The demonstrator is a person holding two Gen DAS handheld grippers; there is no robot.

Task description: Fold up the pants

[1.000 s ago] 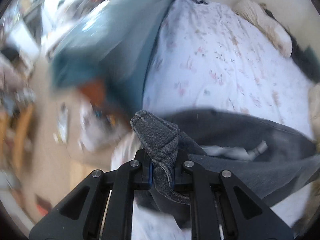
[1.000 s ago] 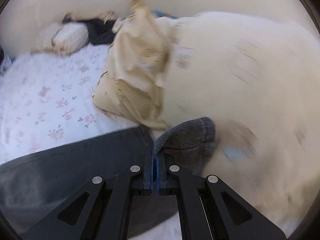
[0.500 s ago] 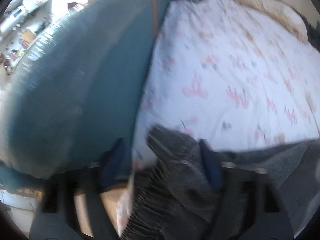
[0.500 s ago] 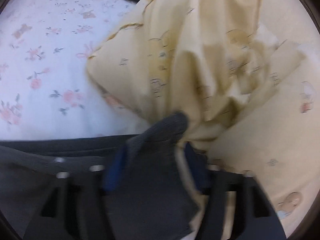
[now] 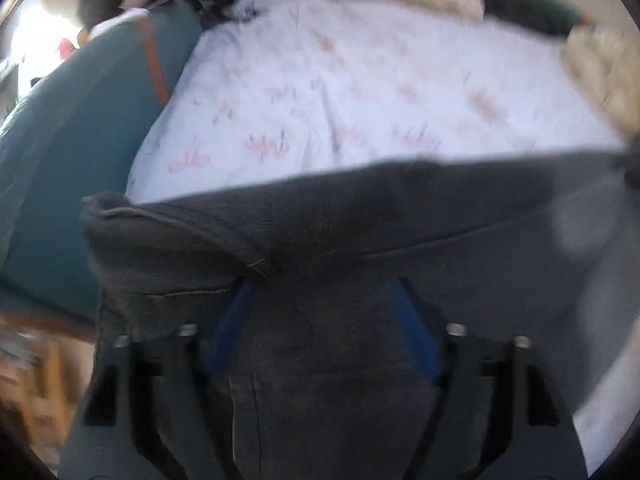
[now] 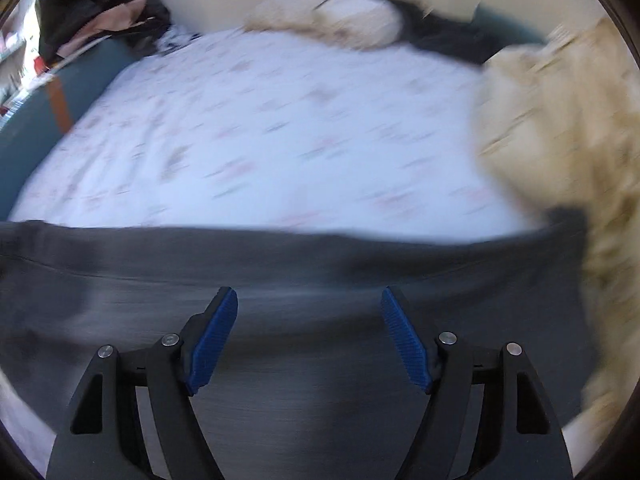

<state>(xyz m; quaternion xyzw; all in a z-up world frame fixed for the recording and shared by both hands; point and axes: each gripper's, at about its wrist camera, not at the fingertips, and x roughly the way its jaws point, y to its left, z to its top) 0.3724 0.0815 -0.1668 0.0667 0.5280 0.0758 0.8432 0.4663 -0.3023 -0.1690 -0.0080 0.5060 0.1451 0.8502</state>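
Note:
The dark grey pants [image 5: 400, 216] lie spread across the near part of the floral bed sheet [image 5: 360, 100]. A folded corner [image 5: 160, 248] with a seam bunches up at the left. My left gripper [image 5: 320, 304] hangs low over the cloth with its blue pads [image 5: 412, 332] wide apart. Its jaws are closing, and loose cloth covers its fingertips without being pinched. In the right wrist view the pants [image 6: 280, 256] stretch flat from edge to edge. My right gripper [image 6: 308, 308] stands open just above them, with nothing between its pads.
A teal padded bed edge [image 5: 72, 140] runs along the left. A crumpled yellow blanket [image 6: 560, 140] borders the pants on the right. A cream pillow [image 6: 332, 20] and dark clothes [image 6: 448, 40] lie at the bed's far end, by the wall.
Both grippers were shut on corners of the pants a second ago. They have let go, opened wide and dropped lower. The pants now lie flat on the sheet.

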